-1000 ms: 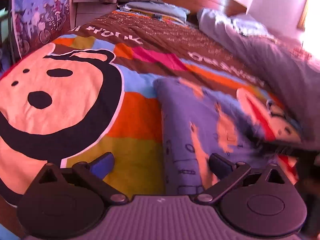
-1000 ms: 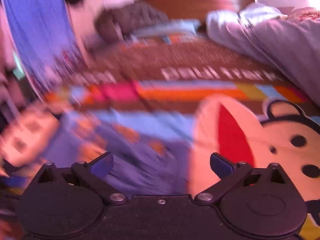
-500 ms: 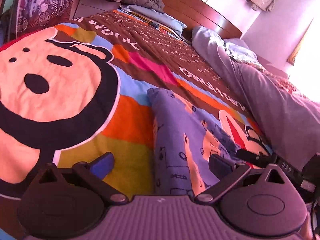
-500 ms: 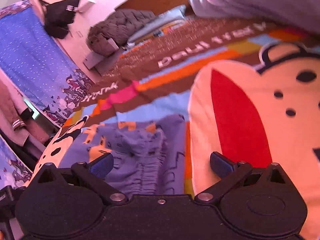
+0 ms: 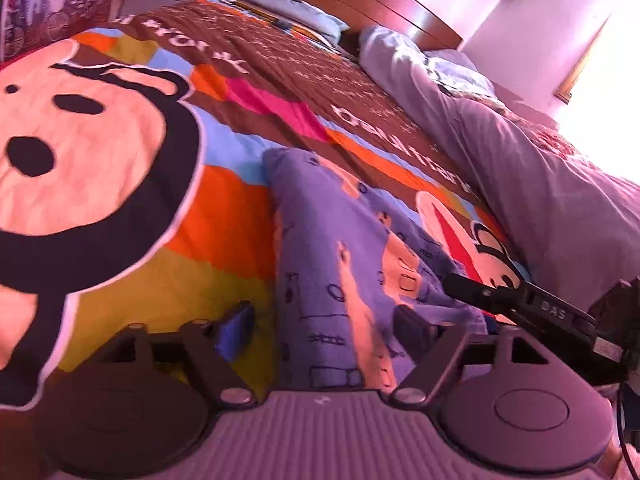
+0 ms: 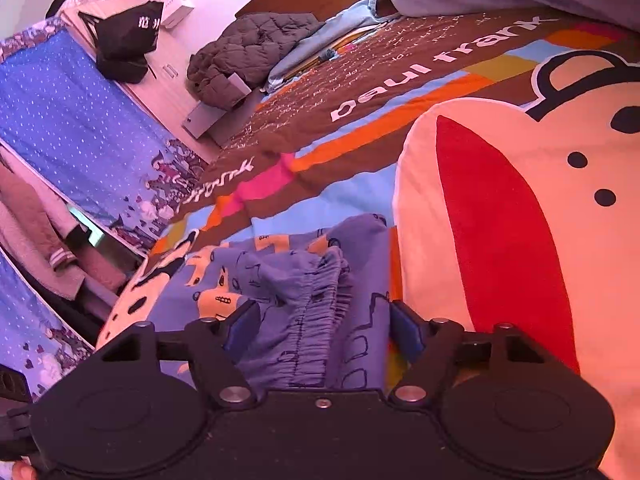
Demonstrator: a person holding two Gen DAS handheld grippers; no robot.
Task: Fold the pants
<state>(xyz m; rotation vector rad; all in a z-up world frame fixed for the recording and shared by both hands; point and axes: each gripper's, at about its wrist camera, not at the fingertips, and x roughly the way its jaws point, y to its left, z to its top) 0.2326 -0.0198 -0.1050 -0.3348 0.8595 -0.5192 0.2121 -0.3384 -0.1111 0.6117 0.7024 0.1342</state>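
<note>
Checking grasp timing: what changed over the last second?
Both grippers, left gripper and right gripper, closed in on the blue cartoon-print pants; the right fingers now straddle the gathered waistband. Both remain open, nothing gripped. Pants stay flat on the colourful monkey-print bedspread.

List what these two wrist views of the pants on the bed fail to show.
- Near end of the pants, left wrist view: hidden behind the left gripper body.
- Waistband edge of the pants, right wrist view: covered by the right gripper.
- Full pants length: cut off in both views.
- Right gripper's fingertips, left wrist view: blurred.
</note>
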